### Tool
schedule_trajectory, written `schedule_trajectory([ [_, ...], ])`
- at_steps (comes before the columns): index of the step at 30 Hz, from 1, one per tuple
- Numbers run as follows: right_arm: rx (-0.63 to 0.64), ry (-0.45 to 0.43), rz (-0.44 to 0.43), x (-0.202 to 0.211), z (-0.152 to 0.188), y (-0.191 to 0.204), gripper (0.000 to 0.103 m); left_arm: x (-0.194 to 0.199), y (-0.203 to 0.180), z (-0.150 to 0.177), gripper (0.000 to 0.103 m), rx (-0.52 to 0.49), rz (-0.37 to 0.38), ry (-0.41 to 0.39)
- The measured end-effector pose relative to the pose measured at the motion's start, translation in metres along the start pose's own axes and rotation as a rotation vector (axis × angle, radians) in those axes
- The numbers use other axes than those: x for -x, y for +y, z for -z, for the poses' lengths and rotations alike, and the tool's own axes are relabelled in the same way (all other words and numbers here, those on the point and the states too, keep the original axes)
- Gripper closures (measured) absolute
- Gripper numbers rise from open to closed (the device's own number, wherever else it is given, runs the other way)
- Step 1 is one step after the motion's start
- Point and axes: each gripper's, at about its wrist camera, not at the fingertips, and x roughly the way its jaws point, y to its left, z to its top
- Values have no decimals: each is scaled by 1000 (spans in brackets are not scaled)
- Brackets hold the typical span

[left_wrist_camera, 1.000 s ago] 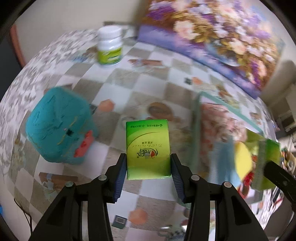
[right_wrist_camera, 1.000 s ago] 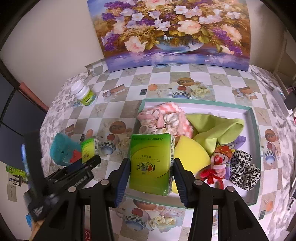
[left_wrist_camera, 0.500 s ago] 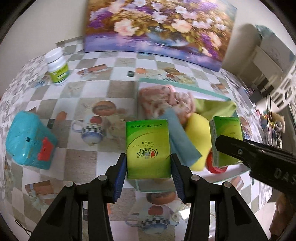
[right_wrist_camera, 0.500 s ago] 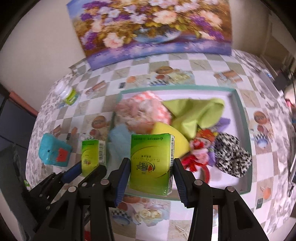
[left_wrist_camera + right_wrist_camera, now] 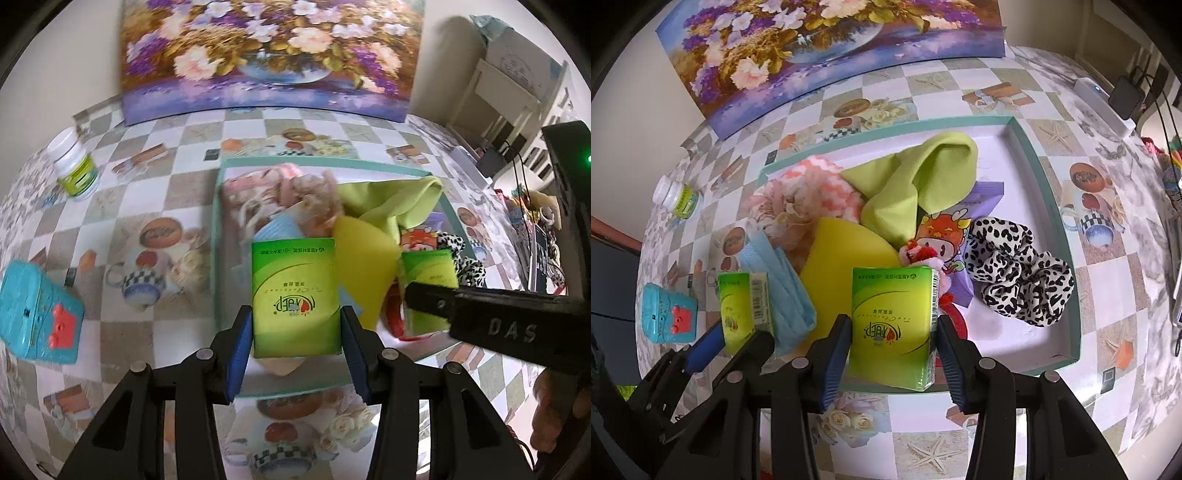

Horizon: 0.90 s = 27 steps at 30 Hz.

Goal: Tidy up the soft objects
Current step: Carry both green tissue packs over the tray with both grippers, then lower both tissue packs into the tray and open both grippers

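Left gripper point(image 5: 296, 334): blue-padded fingers point(image 5: 238, 354) clamped on both sides of a green soft tissue pack point(image 5: 295, 299), held upright between them over the near-left rim of the shallow teal-edged tray point(image 5: 218, 221).

Right gripper point(image 5: 894, 349): fingers point(image 5: 835, 356) likewise clenched on a second green tissue pack point(image 5: 894, 325), just above the tray's near edge.

Ahead of both sets of fingers, inside the tray: yellow sponge point(image 5: 846, 251), lime-green cloth point(image 5: 912, 184), pink fluffy scrunchie point(image 5: 801, 195), leopard-print scrunchie point(image 5: 1015, 277), light-blue face mask point(image 5: 783, 284).

On the checkered tabletop point(image 5: 1108, 295), left of the fingers: teal toy block point(image 5: 666, 314), white pill bottle point(image 5: 677, 197).
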Motion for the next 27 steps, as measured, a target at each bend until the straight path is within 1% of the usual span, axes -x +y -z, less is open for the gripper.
schedule_trajectory([
  [4,-3,-1,-8,-4,-4,-1,53,-7,-8,-7,55,-25,8,-7],
  [12,-9,7,-11,-13,-11,-3,53,-25,-6,-16,55,-35,5,1],
  [21,-7,8,-8,-11,-12,-2,52,-21,-8,-17,54,-52,5,-7],
  [22,-4,6,-3,-10,-12,-2,52,-20,-8,-18,52,-54,8,-7],
  [23,-2,4,0,-9,-13,-1,52,-19,-8,-18,45,-56,15,-7],
  [25,-2,-5,4,-5,-13,-1,51,-13,-8,-19,40,-50,25,-19],
  [27,-3,-12,3,-2,-14,-2,46,-8,-8,-21,39,-49,31,-34],
])
